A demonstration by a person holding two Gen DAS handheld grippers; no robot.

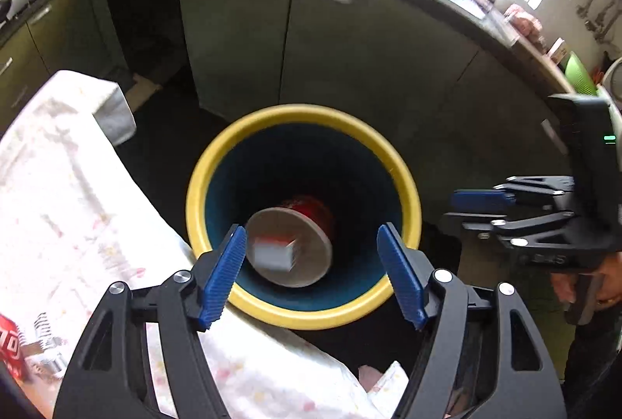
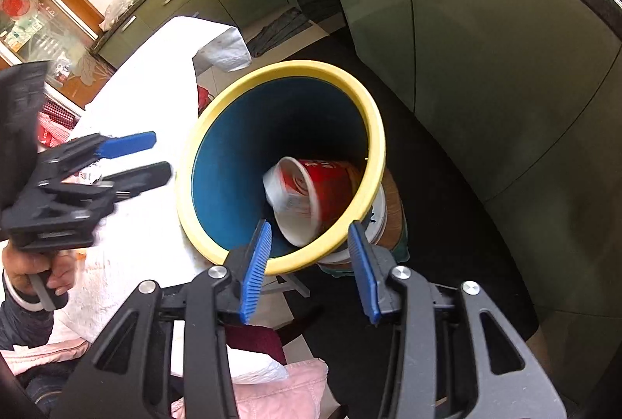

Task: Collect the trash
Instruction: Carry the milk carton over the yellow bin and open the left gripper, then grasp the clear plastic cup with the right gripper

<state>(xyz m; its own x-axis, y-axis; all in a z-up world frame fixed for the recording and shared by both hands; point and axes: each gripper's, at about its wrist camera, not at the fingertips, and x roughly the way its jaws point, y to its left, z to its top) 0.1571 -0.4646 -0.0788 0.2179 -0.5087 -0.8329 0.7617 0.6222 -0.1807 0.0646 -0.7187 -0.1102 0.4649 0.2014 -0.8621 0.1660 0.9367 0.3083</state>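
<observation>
A bin with a yellow rim [image 1: 217, 162] [image 2: 373, 115] and a blue inside stands beside the table. A red and white paper cup [image 1: 311, 213] [image 2: 311, 193] lies on its side at its bottom. My left gripper [image 1: 311, 232] hangs open over the bin's mouth. A small white box [image 1: 272, 255], blurred, is below and between its fingers, clear of both pads. My right gripper [image 2: 311, 259] hovers over the near rim, open with nothing between its pads. Each gripper also shows in the other view: the right gripper [image 1: 451, 209] and the left gripper [image 2: 163, 156].
A table under a white patterned cloth [image 1: 77, 205] [image 2: 147, 88] borders the bin on the left, with a red packet [image 1: 7, 345] at its near edge. Green kitchen cabinets [image 1: 350, 69] [image 2: 486, 69] stand behind. A pink garment [image 2: 272, 388] lies below the right gripper.
</observation>
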